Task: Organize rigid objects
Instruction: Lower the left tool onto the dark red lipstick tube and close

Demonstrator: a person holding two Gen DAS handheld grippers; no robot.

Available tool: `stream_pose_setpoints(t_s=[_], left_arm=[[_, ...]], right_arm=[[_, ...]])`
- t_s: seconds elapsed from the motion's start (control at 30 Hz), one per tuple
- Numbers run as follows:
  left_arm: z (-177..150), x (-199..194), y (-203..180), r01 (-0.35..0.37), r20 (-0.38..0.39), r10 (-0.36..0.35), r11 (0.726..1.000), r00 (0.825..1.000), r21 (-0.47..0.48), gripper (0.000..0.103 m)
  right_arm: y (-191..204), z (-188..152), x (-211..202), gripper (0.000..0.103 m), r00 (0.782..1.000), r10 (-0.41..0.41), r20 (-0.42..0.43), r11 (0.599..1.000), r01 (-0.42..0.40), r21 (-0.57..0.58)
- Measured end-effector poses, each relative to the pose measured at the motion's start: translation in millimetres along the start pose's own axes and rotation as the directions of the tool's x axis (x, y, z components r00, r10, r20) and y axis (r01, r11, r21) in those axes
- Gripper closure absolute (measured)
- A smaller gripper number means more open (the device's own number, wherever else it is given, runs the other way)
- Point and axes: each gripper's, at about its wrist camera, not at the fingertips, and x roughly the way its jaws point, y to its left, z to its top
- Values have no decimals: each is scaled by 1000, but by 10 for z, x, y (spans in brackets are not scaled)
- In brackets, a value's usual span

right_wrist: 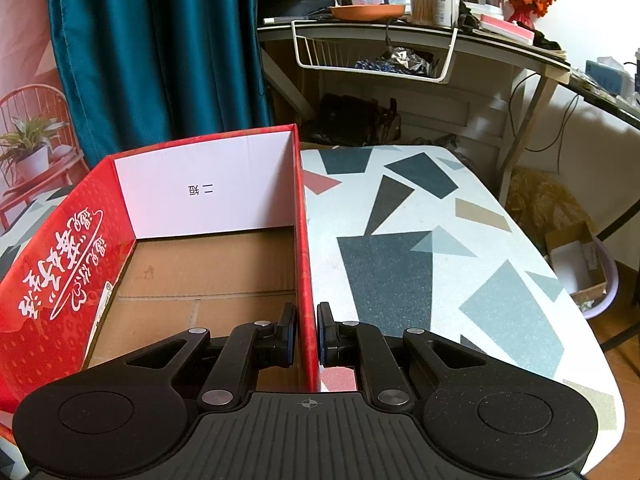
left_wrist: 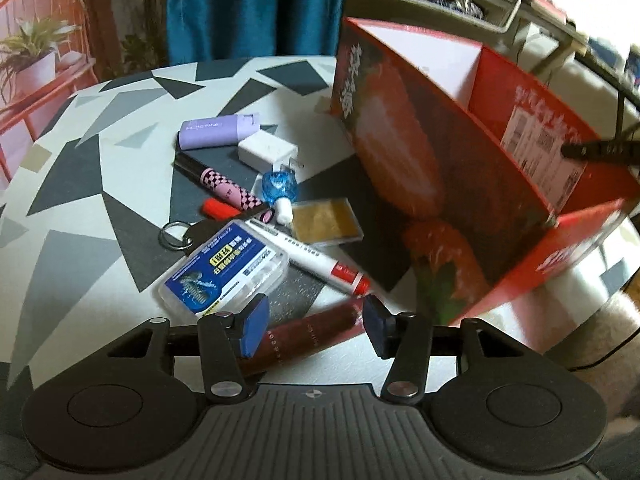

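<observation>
Red box [right_wrist: 72,280]: right wall pinched between the fingers of the right gripper [right_wrist: 307,336], one pad inside, one outside; jaws closed on the cardboard. Interior shows bare brown floor and a white end panel; no items visible in the part seen. Box sits on the patterned table [right_wrist: 440,272].

Left gripper [left_wrist: 312,330]: jaws spread wide, holding nothing. A dark red tube [left_wrist: 308,334] lies on the table between and just under the pads, diagonal; contact with either pad cannot be judged. Just beyond: a clear case with blue label [left_wrist: 224,268], a white marker with red cap [left_wrist: 316,260] beside it, a key ring [left_wrist: 175,234], a pink checkered pen [left_wrist: 224,186], a blue clear piece [left_wrist: 280,188], a gold-filled flat case [left_wrist: 326,222]. Farther: white charger [left_wrist: 266,152], lilac case [left_wrist: 218,130]. Box stands right of this pile, tilted in the left wrist view.
</observation>
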Motion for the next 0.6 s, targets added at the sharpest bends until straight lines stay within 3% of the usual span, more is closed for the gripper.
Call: stream_pose_setpoints(t_s=[0.37,0.6], left_arm=[[-33,93,-14,-3,-50,4,1000,999,18,46],[-19,32,-13,4,-13,-3,1000,1000,21,38]], right_arm=[[0,-2,-5,93,1000,0,0,1000,0,4],[0,-5,-7,93,1000,-1,0,1000,1,3]])
